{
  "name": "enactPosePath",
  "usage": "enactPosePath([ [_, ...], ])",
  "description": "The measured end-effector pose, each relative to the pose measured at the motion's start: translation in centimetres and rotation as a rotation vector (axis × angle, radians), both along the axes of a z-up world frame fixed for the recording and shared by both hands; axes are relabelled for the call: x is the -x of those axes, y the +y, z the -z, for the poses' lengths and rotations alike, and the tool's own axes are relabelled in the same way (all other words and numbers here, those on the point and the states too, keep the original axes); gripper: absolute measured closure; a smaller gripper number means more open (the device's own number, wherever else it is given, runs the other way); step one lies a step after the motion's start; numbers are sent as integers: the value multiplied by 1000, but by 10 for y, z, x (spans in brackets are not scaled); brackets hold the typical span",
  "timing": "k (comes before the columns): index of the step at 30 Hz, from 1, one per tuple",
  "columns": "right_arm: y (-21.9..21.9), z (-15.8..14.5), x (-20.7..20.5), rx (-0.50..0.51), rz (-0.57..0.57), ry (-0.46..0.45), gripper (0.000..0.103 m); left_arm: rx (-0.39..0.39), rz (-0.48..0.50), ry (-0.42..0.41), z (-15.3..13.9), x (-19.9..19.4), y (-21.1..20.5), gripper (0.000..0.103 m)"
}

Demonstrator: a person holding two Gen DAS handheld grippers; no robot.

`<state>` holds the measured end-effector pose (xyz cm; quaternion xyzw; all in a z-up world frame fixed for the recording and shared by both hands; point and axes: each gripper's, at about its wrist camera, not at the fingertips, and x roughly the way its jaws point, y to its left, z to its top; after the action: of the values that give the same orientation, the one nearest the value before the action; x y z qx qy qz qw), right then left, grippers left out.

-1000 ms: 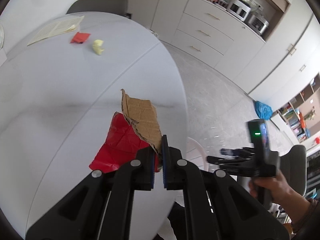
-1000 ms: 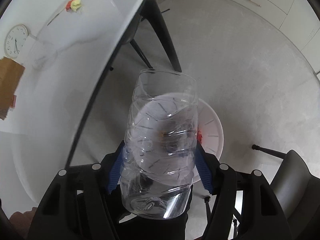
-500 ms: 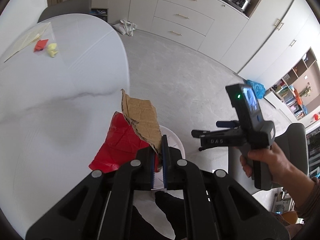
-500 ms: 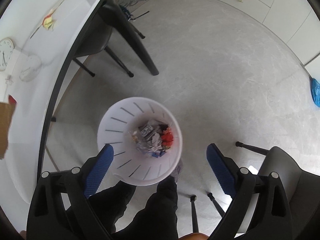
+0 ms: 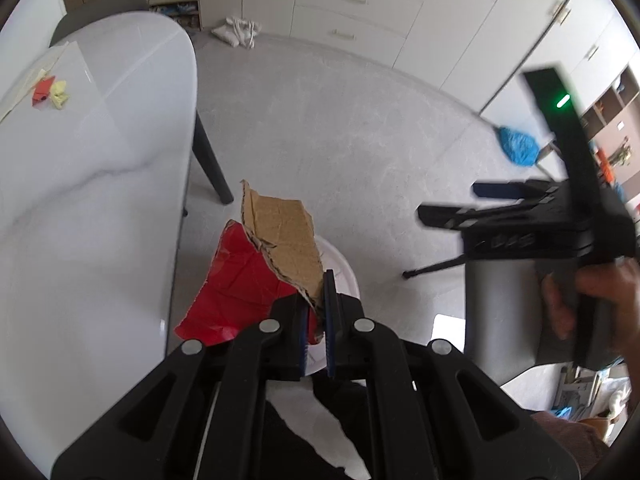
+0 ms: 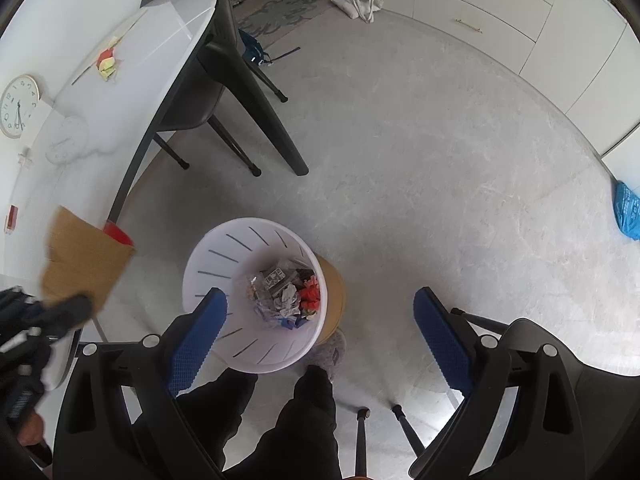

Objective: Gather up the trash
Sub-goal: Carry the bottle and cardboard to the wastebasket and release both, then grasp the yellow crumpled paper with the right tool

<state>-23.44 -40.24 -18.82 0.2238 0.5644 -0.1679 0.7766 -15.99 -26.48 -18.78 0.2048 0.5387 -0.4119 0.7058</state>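
A person clearing household rubbish carries a torn cardboard (image 5: 286, 236) scrap and a sheet of red paper (image 5: 240, 292) toward a white bin (image 6: 256, 292) on the floor. The left gripper (image 5: 316, 320) has its jaws clamped on both pieces at their lower edge; in the left wrist view they stand at centre frame, just above the bin's rim, past the tabletop (image 5: 80, 184) edge at left. The right gripper (image 6: 320, 320) hangs over the bin with its jaws wide apart and nothing between them; in its view the bin sits at lower centre, already holding crumpled paper, wrappers and a red scrap. The cardboard shows at the left edge of that view, beside the bin but not yet over its mouth.

The step in hand appears to be the drop-off. The next move likely calls for bringing the left gripper over the bin's opening, then parting its jaws so both pieces fall in. The cardboard is broad against the bin's mouth and may catch on the rim. Red and yellow scraps (image 5: 52, 92) remain on the tabletop at upper left.
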Motion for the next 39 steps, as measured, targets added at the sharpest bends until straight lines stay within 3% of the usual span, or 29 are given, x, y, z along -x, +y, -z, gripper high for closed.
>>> enactPosePath([
  [1, -2, 1, 2, -3, 2, 0, 9, -23, 9, 10, 13, 1, -4, 94],
  [3, -6, 2, 7, -8, 5, 4, 9, -72, 12, 36, 43, 3, -10, 68],
  [4, -8, 4, 9, -9, 5, 8, 9, -97, 11, 43, 58, 4, -12, 47],
  [5, -9, 6, 11, -10, 6, 13, 9, -113, 12, 39, 70, 6, -14, 40],
  [9, -15, 12, 17, -16, 9, 34, 9, -176, 55, 39, 102, 15, -18, 33],
  [12, -17, 16, 20, -19, 15, 41, 9, -187, 60, 28, 105, 19, -19, 26],
  [20, -23, 13, 24, -23, 32, 23, 9, -122, 4, 26, 71, 21, -28, 19],
  [24, -21, 0, 20, -20, 30, -14, 9, -60, -46, -6, 28, 14, -19, 13],
  [27, -13, -18, 6, -1, -10, -54, 8, 0, -143, -54, -13, -1, -1, 8],
  [33, 22, -50, -58, 12, -148, -167, 4, 41, -406, -155, -73, -53, 63, 8],
  [39, 79, -72, -157, -1, -289, -255, 4, -2, -628, -251, -100, -113, 138, 8],
])
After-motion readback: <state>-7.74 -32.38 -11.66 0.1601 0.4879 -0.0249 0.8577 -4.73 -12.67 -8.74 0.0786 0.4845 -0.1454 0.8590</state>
